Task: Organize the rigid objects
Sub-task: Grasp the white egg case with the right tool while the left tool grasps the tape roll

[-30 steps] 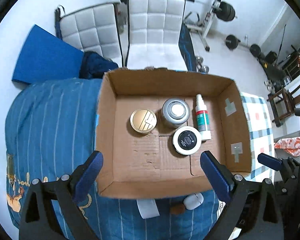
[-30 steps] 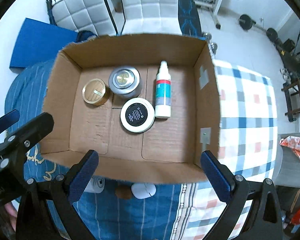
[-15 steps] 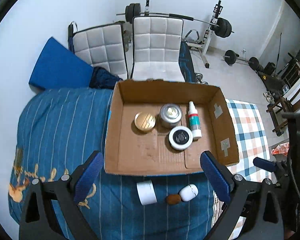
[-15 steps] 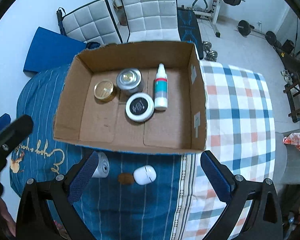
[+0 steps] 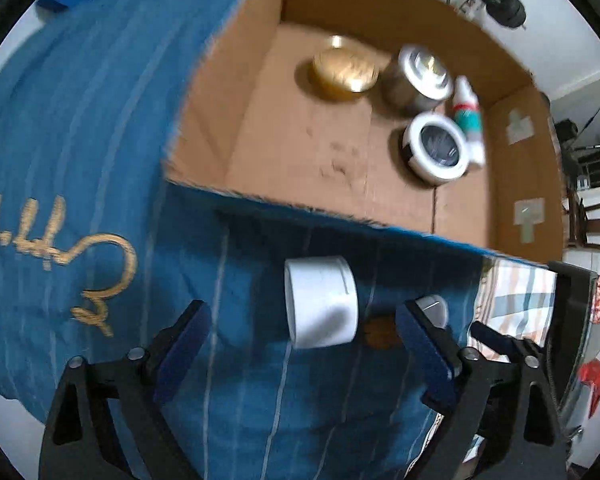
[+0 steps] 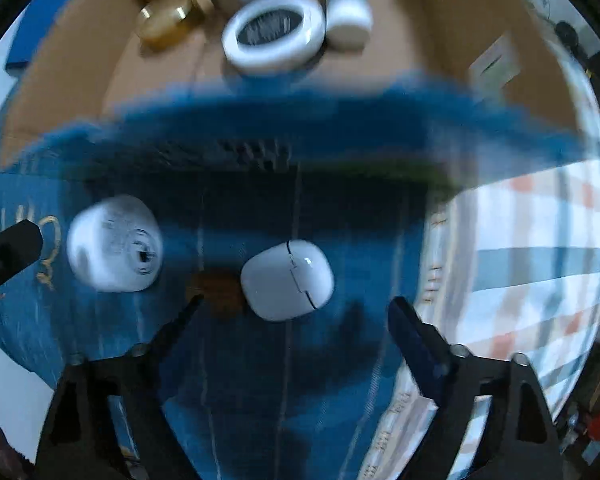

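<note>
Both grippers down over the blue bedspread before the cardboard box's near edge, jaws just narrowing yet untouching: left gripper straddling white jar, right gripper straddling white earbud case; clear cloth alongside.

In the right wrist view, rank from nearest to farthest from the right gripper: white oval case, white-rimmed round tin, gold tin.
1. White oval case, on the blue cloth just ahead of the right gripper.
2. White-rimmed round tin, inside the box.
3. Gold tin, box's far left.
</note>
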The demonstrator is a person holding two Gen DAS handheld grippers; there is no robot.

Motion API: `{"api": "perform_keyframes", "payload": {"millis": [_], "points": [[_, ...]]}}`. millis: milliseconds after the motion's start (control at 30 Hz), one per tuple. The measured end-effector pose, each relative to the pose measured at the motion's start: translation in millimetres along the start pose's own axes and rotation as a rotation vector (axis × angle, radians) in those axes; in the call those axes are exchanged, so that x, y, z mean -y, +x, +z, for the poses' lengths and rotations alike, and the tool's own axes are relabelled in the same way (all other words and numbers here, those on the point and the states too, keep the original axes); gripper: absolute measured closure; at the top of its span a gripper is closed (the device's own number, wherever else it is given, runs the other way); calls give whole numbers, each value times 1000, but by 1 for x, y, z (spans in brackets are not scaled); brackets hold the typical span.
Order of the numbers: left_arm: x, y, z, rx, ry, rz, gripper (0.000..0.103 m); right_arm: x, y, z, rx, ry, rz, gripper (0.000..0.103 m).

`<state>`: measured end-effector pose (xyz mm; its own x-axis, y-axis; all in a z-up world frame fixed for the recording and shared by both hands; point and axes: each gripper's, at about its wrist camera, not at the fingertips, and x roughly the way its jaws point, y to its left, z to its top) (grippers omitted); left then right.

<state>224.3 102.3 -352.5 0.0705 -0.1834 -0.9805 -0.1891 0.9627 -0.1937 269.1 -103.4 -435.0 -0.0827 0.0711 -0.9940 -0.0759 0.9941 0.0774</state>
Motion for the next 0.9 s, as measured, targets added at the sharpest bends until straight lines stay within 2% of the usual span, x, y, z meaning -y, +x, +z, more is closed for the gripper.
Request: {"api": "perform_keyframes", "payload": {"millis": [67,133,167,200,233,500,667,900], "points": [[3,18,3,-39,11,-14,19,2,12,0,-2,34,23,19],[7,36,4,-77,30,-8,39,7,14,2,34,80,44,20],[10,44,5,-91,40,-12,43,9,15,3,38,105,57,32],[13,51,5,-105,55,-5,52,11,17,4,31,122,50,40],[16,57,3,-115,70,3,60,12,20,4,23,124,54,41],[23,80,-12,-127,135,57,62,4,32,-3,-8,90,14,40],[29,79,-22,-115,147,72,66,-4,44,-7,-8,60,-53,43],[35,75,-64,-118,165,66,67,5,50,-37,-36,58,-72,44]]}}
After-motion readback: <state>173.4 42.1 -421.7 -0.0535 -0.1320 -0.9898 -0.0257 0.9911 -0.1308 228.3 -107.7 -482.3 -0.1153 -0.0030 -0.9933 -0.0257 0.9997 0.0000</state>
